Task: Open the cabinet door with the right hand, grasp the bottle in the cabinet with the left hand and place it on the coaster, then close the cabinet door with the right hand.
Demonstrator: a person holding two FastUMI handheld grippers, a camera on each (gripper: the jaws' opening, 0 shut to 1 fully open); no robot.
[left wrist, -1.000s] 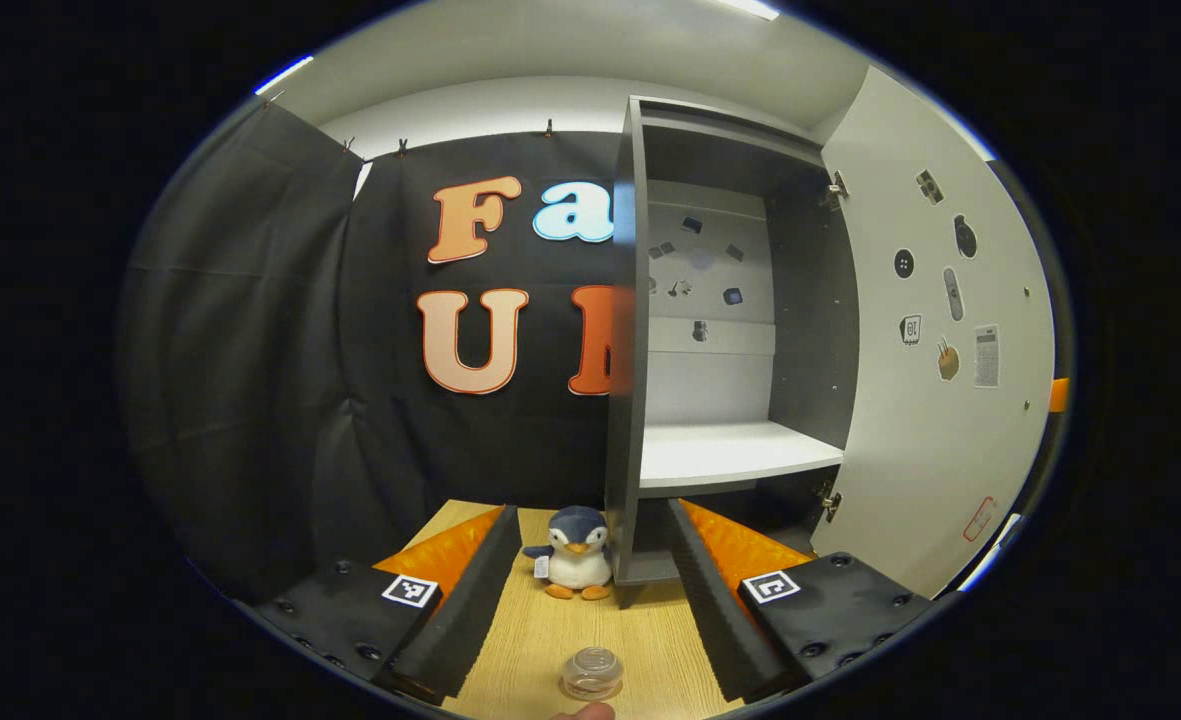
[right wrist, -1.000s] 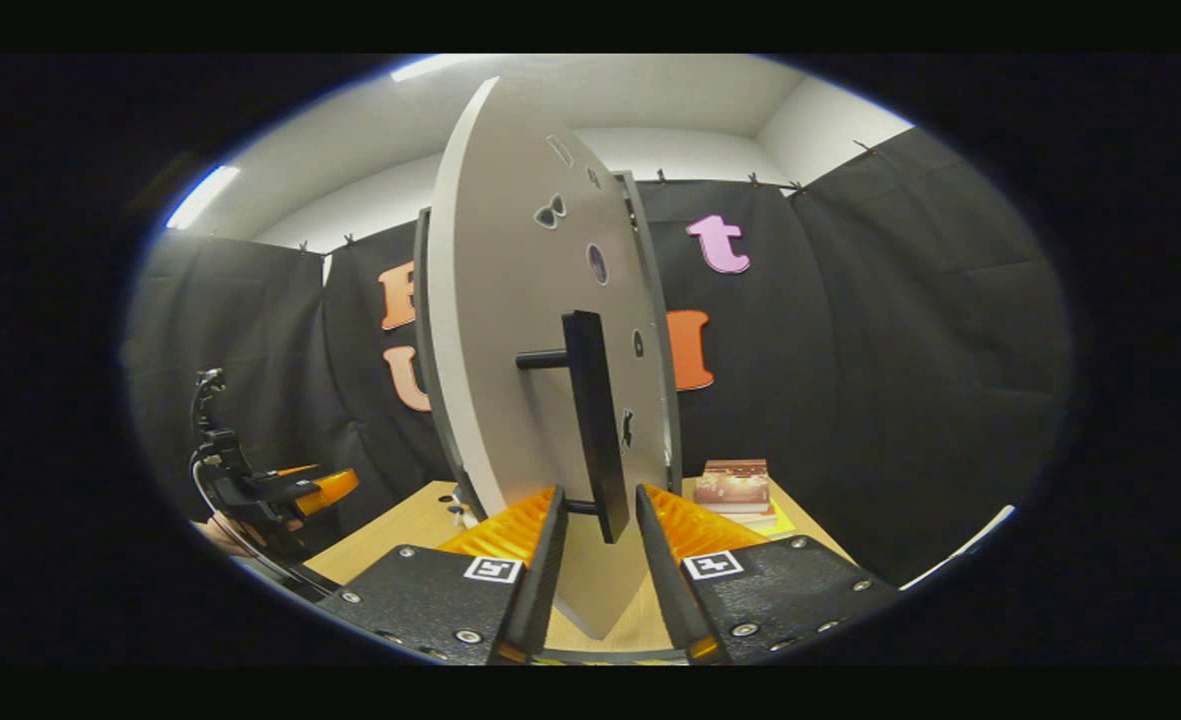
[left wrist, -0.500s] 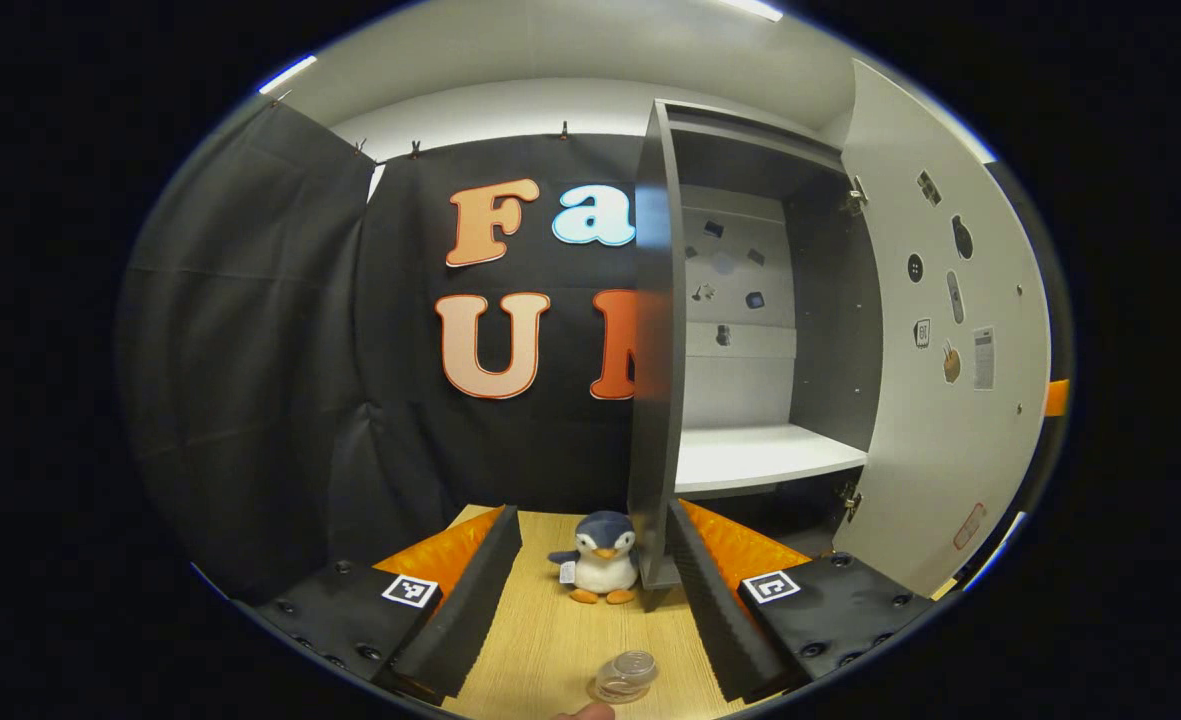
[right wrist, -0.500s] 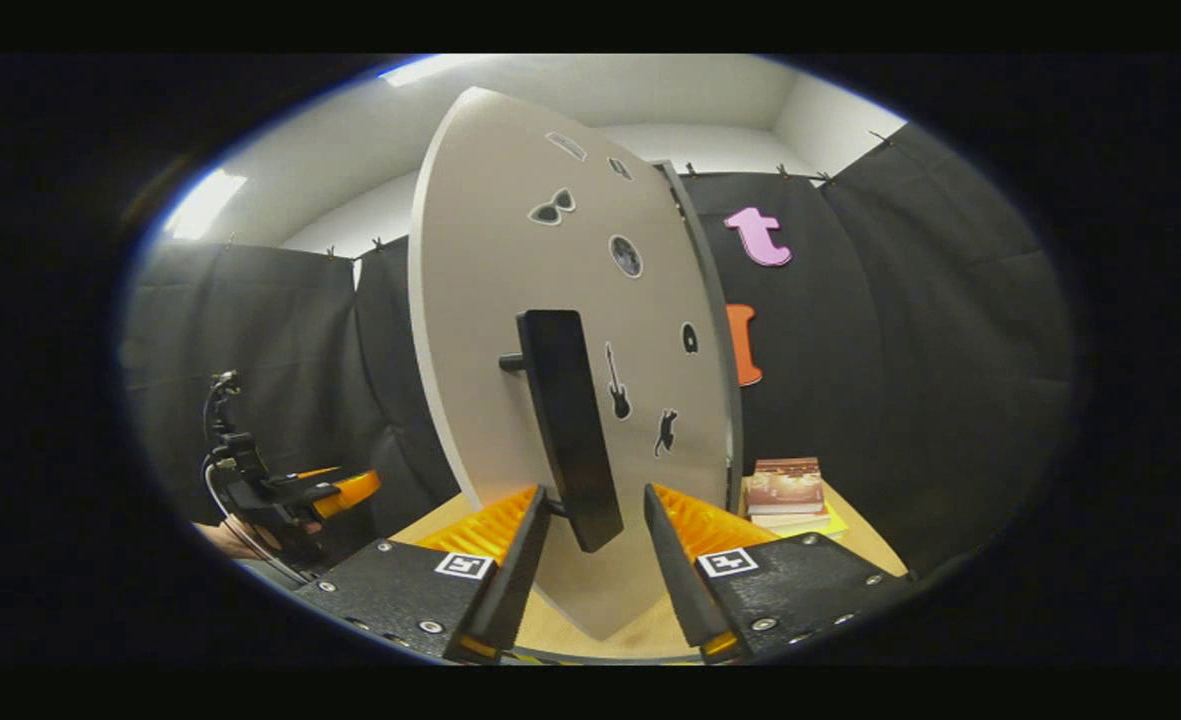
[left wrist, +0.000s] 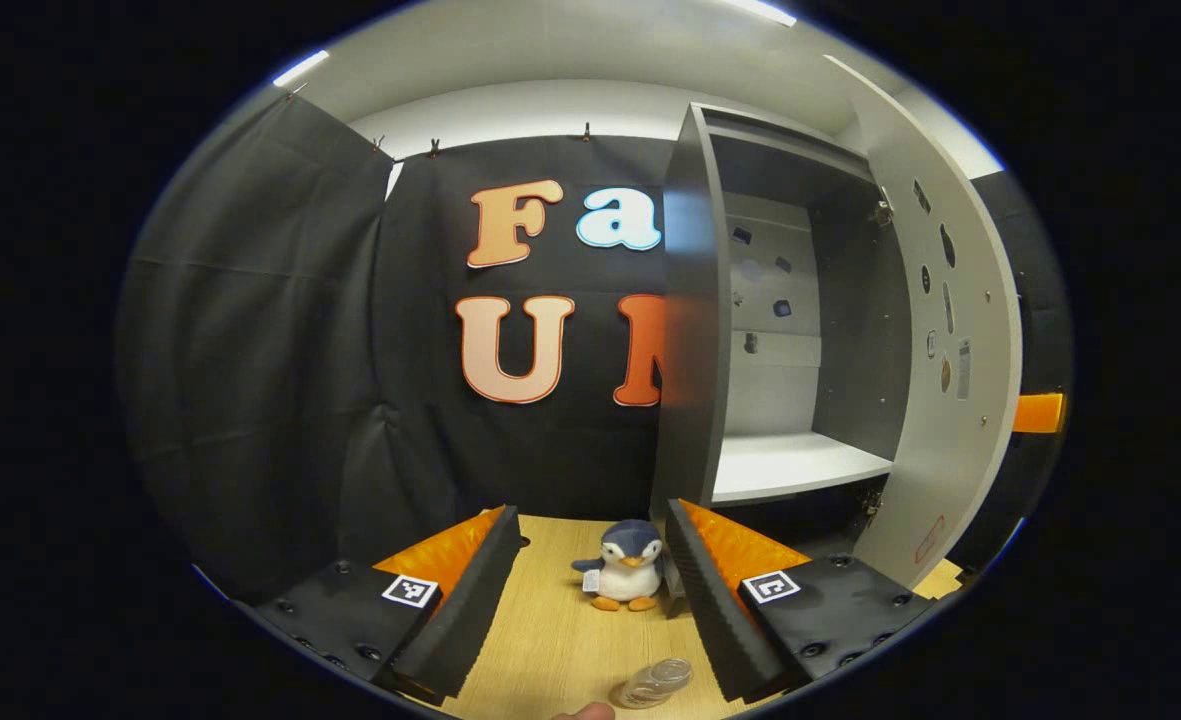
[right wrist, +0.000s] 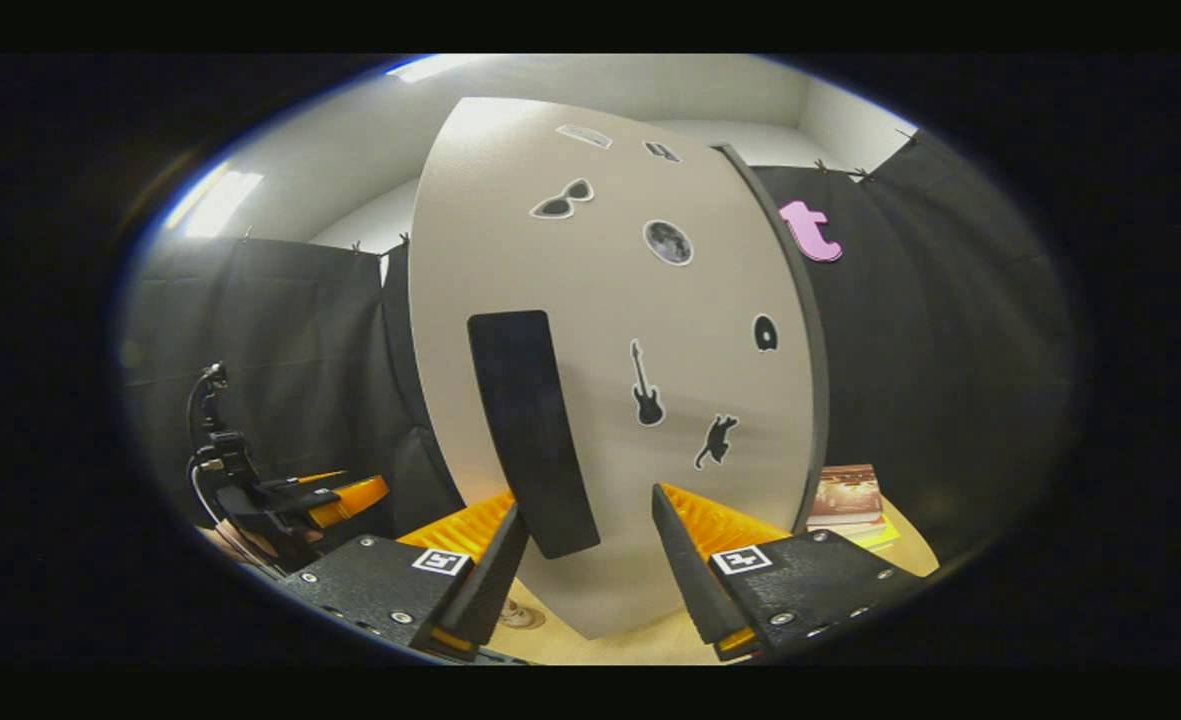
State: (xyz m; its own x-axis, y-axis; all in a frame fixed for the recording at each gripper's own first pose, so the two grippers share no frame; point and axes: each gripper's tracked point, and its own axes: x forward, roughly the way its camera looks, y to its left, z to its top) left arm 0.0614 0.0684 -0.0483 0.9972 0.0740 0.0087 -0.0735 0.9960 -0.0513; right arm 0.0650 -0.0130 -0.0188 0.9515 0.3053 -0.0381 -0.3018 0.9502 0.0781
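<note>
The grey cabinet (left wrist: 695, 330) stands open on the right of the left gripper view, its white shelf (left wrist: 790, 465) bare. Its pale door (left wrist: 950, 330) hangs partly open. A clear bottle (left wrist: 655, 683) sits on the wooden table (left wrist: 550, 640), low between the fingers of my left gripper (left wrist: 590, 508), which is open and holds nothing. In the right gripper view the door's sticker-covered face (right wrist: 670, 330) is close ahead. The lower end of its black handle (right wrist: 530, 430) sits just above my right gripper (right wrist: 587, 500), which is open.
A penguin plush (left wrist: 628, 575) stands on the table by the cabinet's left wall. Stacked books (right wrist: 845, 495) lie to the right of the door. The left gripper (right wrist: 290, 495), held by a hand, shows at the far left of the right gripper view.
The door has swung toward the cabinet, its face turning flat to the right gripper's camera. The right fingers have spread wider. In the left gripper view, cabinet, plush and bottle slid right.
</note>
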